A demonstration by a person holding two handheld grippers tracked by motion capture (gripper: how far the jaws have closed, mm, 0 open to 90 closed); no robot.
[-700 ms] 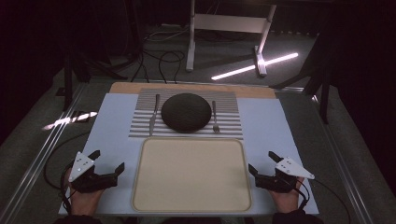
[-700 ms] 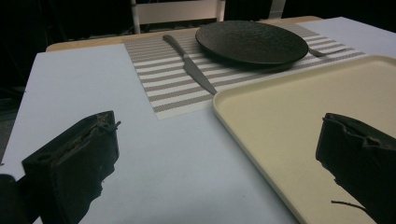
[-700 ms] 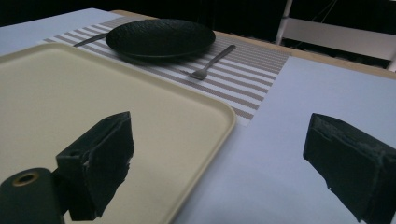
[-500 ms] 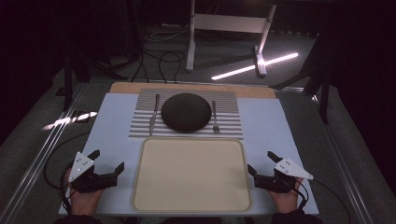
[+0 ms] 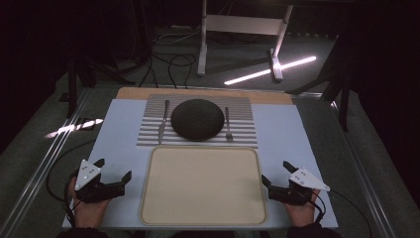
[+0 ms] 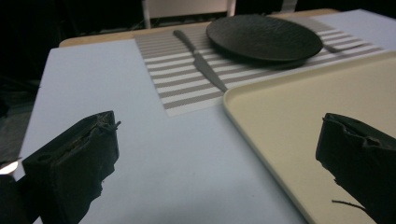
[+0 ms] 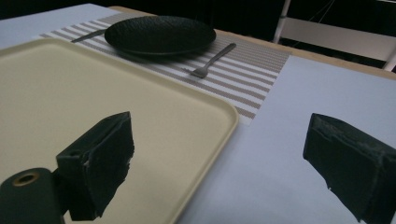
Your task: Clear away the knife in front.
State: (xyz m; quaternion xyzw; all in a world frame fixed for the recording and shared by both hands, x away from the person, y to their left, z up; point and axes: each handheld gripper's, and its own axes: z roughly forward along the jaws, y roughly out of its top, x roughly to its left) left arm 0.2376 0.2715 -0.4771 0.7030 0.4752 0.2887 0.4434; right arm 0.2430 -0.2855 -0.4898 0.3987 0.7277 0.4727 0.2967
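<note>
Both grippers sit low at the near edge of the bench, one on each side of the cream tray [image 5: 203, 191], and both stand released with nothing between their jaws. The left gripper [image 5: 113, 173] rests just beside the tray's left rim, the right gripper [image 5: 277, 174] just beside its right rim, so the tray lies inward from each, its long axis running across the bench from one hand to the other. Neither hand is nearer; they flank it evenly, which looks to me like the set-up for a two-handed lift by the short sides. The tray is a smooth, matt, rounded-corner rectangle with a low raised lip, probably plastic, and it is bare. Beyond it, toward the far edge, a striped placemat [image 5: 148, 134] carries a dark round plate [image 5: 197, 119] with a rough, pebbled surface, a metal knife [image 5: 163, 121] along its left and a metal fork [image 5: 228, 124] along its right, both pointing away from the person. The bench top [image 5: 121, 124] itself is pale blue and flat.
</note>
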